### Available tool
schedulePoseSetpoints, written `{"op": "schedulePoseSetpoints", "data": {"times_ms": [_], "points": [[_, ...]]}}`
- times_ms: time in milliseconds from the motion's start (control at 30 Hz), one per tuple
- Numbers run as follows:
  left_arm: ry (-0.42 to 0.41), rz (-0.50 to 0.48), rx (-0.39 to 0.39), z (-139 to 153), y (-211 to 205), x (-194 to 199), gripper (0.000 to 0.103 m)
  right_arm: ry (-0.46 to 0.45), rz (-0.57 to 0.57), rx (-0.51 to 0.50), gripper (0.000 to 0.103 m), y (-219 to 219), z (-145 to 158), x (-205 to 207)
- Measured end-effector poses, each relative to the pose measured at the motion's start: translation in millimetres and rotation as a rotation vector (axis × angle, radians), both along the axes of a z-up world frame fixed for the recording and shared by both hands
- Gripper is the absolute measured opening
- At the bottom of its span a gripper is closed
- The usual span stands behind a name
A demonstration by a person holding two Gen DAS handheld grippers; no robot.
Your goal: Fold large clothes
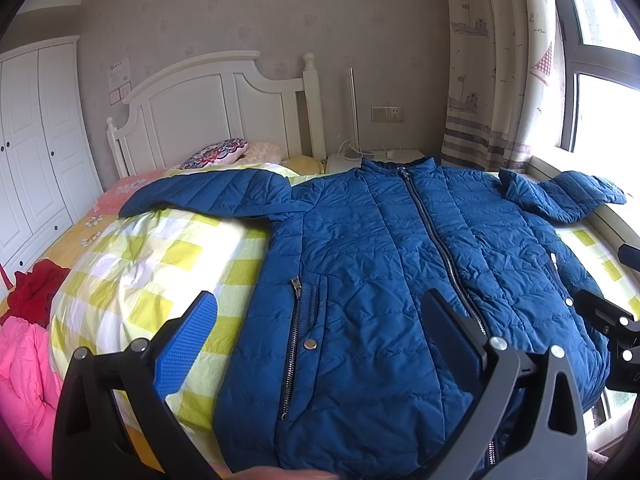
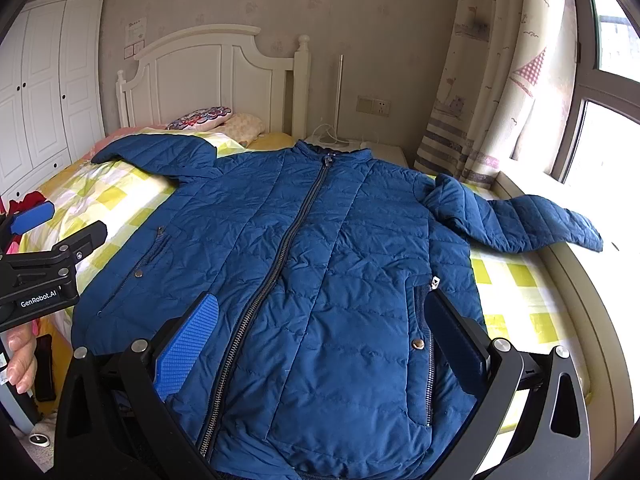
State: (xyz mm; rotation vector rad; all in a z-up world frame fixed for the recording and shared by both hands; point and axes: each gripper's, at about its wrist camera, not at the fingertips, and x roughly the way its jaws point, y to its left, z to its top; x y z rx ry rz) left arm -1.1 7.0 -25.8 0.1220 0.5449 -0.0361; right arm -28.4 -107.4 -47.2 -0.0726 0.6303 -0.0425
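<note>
Blue jacket (image 2: 320,264) spread flat (zipped), checked quilt (image 1: 152,264) beneath, pink garment (image 1: 24,380) beside.

both wrist views look close along the bed toward the headboard (image 1: 208,92), sharing the jacket (image 2: 320,260).
</note>
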Motion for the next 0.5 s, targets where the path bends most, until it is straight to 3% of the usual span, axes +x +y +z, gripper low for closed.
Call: {"op": "schedulePoseSetpoints", "data": {"times_ms": [333, 500], "points": [[0.061, 0.001, 0.027, -11.2, -7.5, 20.9, 0.101, 0.050, -0.018, 0.040, 0.099, -16.9, -16.7, 18.0], [0.189, -0.089, 0.122, -30.4, -32.6, 72.7, 0.101, 0.105, -0.095, 0.085, 0.099, -56.8, -33.6, 46.8]]}}
